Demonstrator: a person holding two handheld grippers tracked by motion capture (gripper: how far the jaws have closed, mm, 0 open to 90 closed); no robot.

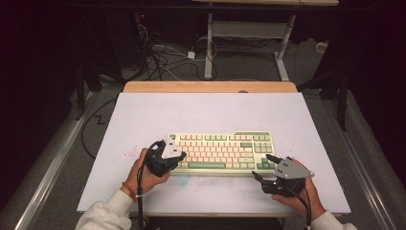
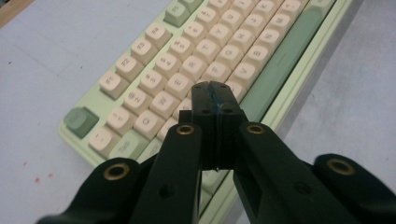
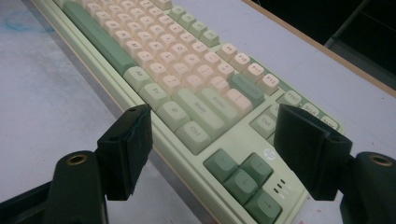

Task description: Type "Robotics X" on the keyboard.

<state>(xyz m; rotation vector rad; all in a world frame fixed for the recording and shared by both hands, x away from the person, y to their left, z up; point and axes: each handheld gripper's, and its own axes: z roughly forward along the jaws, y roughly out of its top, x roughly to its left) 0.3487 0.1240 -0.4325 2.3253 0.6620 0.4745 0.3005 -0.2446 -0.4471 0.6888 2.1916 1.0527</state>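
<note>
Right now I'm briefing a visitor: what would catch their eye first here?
The pale green and cream keyboard in the middle of the white table. The left gripper, jaws shut, is poised over its left-hand keys; the right gripper, jaws open, straddles its arrow-key corner.

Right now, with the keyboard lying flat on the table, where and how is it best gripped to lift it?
Probably by the keyboard's right end, where the open right gripper already straddles the corner by the arrow keys. Come in level from the right, along the board's length, one finger on the front rim and one on the back. The case is low, flat and long, so its narrow depth suits the fingers better than its top.
</note>
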